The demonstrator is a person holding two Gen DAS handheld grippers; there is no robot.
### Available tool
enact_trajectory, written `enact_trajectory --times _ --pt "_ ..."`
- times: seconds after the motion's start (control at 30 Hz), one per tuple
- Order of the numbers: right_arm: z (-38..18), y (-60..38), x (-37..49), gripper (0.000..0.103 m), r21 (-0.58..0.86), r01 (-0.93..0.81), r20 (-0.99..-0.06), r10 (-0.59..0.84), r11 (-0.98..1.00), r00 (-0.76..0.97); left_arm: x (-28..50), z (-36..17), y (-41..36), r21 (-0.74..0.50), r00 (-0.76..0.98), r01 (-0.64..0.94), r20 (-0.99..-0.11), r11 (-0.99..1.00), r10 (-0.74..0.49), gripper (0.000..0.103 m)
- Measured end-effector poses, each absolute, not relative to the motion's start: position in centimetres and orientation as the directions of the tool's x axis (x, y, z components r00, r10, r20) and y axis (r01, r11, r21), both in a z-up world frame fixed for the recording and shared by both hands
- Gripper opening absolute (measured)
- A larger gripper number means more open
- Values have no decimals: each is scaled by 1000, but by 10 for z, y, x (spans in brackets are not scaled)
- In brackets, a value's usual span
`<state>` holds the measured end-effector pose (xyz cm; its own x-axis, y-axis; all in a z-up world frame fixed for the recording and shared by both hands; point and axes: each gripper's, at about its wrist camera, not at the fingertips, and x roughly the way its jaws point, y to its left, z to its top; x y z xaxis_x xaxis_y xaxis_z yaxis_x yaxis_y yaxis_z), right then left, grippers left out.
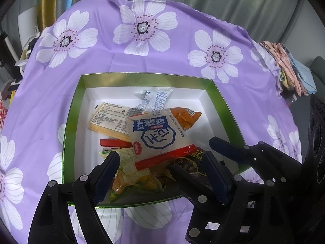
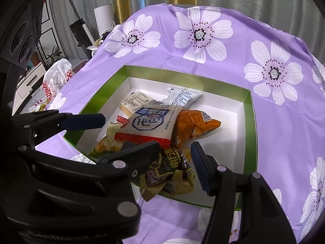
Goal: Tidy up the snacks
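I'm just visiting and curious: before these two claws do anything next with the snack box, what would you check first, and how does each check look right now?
1. Left gripper empty: ok, its jaws stand apart over the yellow-green packet, pads not pressing it.
2. Right gripper empty: ok, jaws apart above the dark brown packet.
3. Snacks inside the green box: ok, all packets in view lie within its walls.
4. White packet with red edges settled: ok, lying on top of the pile.
5. Loose snacks left on the purple flowered cloth: ok, none in view.
6. Grippers clear of each other: cannot tell, they sit close together.
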<state>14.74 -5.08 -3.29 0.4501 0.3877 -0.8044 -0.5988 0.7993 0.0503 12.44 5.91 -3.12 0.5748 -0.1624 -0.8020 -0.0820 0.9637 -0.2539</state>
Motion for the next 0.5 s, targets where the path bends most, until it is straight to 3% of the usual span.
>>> enact_trajectory --times 0.5 --pt "-36 -51 149 66 43 -585 -812 370 810 452 125 -35 58 -254 563 -90 -811 963 -161 85"
